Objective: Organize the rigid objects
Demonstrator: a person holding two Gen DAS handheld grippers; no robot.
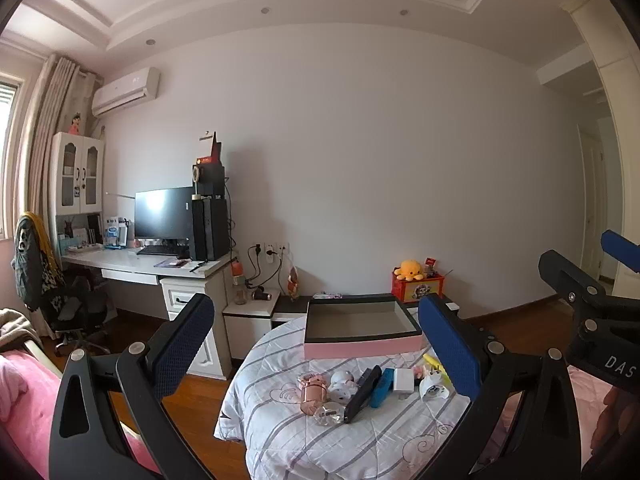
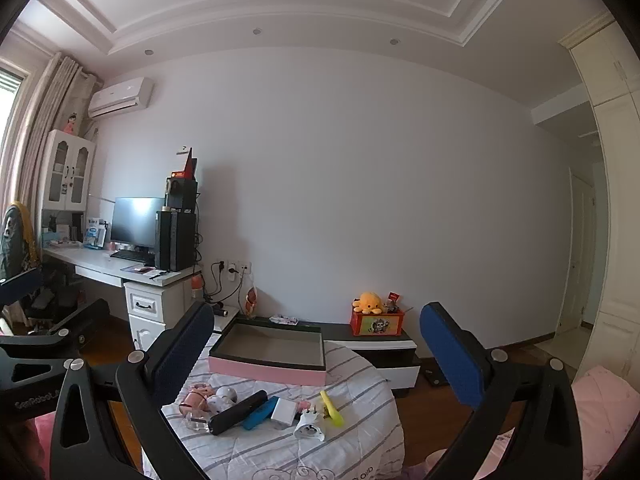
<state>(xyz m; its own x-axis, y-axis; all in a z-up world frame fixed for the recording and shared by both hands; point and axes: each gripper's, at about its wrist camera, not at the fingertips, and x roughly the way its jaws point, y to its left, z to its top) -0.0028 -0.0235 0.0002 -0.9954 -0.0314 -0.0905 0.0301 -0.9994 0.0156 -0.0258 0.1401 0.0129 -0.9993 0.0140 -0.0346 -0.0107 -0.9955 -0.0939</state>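
Note:
A pink box [image 1: 362, 347] with a dark rim stands open and empty at the far side of a round table under a striped cloth [image 1: 360, 440]; it also shows in the right wrist view [image 2: 267, 368]. In front of it lie several small items: a black bar [image 1: 363, 393], a blue case [image 1: 382, 387], a white square block [image 1: 403, 380], a white plug [image 2: 310, 426], a yellow piece [image 2: 332, 408], a pink toy [image 1: 313, 392] and a clear glass piece [image 1: 328, 415]. My left gripper [image 1: 320, 344] is open and empty above the items. My right gripper [image 2: 318, 354] is open and empty, well above the table.
A white desk [image 1: 132, 264] with monitor and black computer tower stands at the left, an office chair [image 1: 68, 304] before it. A low cabinet [image 2: 380, 346] behind the table carries an orange box with a yellow plush octopus [image 2: 370, 302]. Pink bedding [image 1: 24, 408] lies on both sides.

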